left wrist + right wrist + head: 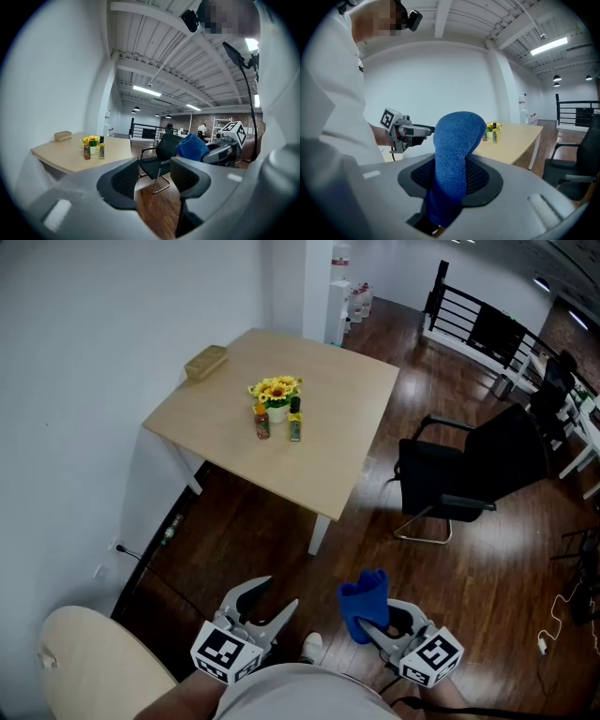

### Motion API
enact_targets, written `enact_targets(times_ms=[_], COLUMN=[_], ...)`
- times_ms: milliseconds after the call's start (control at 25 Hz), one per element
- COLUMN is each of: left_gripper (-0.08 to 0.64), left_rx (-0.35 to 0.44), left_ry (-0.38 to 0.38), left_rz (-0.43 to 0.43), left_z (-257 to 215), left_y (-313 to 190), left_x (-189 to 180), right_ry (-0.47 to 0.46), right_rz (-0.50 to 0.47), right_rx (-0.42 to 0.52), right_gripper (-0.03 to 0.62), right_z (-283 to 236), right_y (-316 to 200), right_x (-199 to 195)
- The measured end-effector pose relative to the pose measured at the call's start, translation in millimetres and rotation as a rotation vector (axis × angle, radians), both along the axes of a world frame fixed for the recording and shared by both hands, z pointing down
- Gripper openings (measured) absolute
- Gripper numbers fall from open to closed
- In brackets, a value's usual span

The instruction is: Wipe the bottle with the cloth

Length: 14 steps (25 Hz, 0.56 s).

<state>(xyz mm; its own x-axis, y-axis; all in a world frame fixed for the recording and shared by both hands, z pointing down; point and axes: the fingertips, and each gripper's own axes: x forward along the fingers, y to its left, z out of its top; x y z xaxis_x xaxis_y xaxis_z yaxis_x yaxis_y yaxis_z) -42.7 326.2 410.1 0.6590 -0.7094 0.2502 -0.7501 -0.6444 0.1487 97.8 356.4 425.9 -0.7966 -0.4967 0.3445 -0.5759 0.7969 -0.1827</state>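
Approach step, I judge. Right gripper (377, 632) clamps the cloth (364, 601); left gripper (269, 606) stands half open, empty. Far ahead on the table (328, 399), red bottle (262, 424) and dark bottle (294, 426) stand beside flowers (277, 389). Next move: step closer and seize one with the left.

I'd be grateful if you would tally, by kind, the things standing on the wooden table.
Bottles: 2 (red bottle, yellow-labelled bottle)
Pot of yellow flowers: 1
Tan box: 1
Total: 4
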Motion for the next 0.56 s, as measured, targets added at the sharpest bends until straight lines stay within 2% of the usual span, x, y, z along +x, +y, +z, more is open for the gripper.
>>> enact_targets(times_ms=[200,560], left_gripper=[0.221,0.216], left_rx=[-0.019,-0.006], left_ry=[-0.009,-0.021], left_rz=[-0.011,-0.01], left_z=[7.3,0.3], left_y=[15.9,26.1], left_x=[9.9,24.6], right_ry=[-0.002,-0.009], right_rz=[-0.022,-0.03], right_rx=[-0.001,0.02], right_gripper=[0.146,0.146], right_z=[6.3,-0.3], right_y=[8.8,15.0], right_x=[5.9,18.5])
